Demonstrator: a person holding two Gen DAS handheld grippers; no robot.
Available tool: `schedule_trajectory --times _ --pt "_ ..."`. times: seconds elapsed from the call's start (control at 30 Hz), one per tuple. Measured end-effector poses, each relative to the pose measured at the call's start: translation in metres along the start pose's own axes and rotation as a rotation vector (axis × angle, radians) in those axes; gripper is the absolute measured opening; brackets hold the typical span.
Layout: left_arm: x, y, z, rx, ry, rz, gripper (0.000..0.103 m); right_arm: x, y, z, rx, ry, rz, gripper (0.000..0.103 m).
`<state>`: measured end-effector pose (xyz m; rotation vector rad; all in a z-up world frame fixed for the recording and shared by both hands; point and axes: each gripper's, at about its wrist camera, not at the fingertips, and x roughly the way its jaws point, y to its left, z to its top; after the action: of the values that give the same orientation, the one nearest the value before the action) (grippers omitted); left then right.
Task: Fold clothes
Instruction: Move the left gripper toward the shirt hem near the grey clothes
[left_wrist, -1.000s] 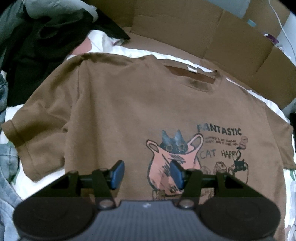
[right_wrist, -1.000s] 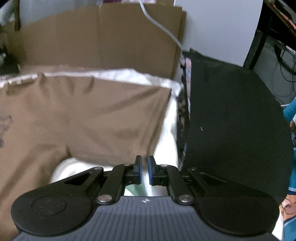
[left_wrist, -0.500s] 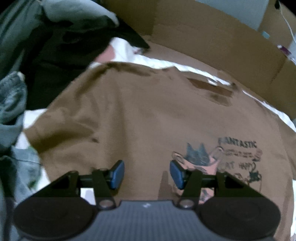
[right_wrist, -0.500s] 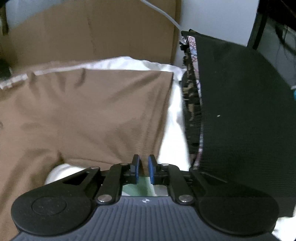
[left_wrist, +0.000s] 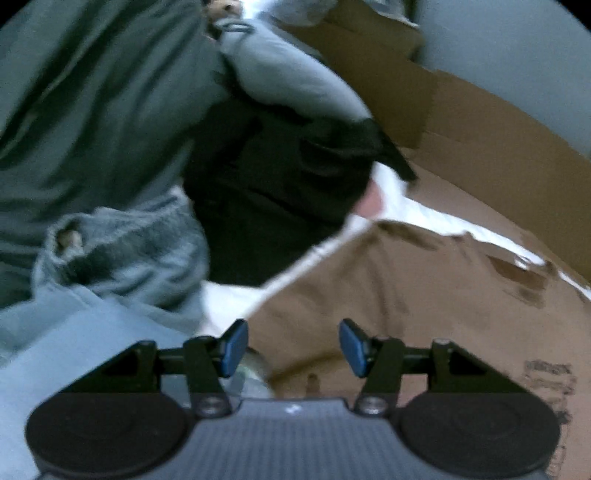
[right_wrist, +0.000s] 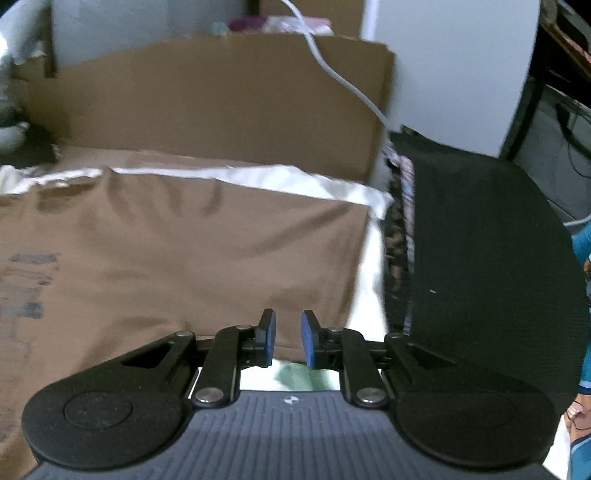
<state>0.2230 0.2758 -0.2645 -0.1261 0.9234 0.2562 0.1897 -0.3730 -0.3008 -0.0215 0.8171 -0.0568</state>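
We see a brown T-shirt (left_wrist: 424, 295) lying flat on a white sheet (left_wrist: 229, 299). In the left wrist view it fills the side from 3 to 5 o'clock, and it looks blurry. Our left gripper (left_wrist: 291, 341) has its blue pads spread wide with nothing between them, right over the shirt's edge. A pile of grey and black clothes (left_wrist: 147, 147) sits from 9 to 12 o'clock. Brown cardboard (left_wrist: 498, 147) stands at 2 o'clock.

In the right wrist view the shirt (right_wrist: 184, 251) spreads from 9 o'clock to the middle. Our right gripper (right_wrist: 289, 341) is opening a little, with nothing pinched. A black chair (right_wrist: 480, 258) is at 3 o'clock. A white cable (right_wrist: 343, 81) hangs at 12 o'clock.
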Motion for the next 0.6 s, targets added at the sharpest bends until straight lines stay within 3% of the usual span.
schedule_trajectory --times 0.3,0.43,0.6 --pt "0.042 0.014 0.029 0.068 0.108 0.040 0.057 -0.011 0.048 -0.003 -0.127 -0.005 0.107 0.024" --pt "0.062 0.015 0.028 0.074 0.142 0.088 0.035 -0.010 0.059 -0.005 -0.172 -0.002 0.122 0.024" --pt "0.084 0.018 0.020 0.072 0.205 0.131 0.032 -0.008 0.062 -0.009 -0.186 0.011 0.132 0.024"
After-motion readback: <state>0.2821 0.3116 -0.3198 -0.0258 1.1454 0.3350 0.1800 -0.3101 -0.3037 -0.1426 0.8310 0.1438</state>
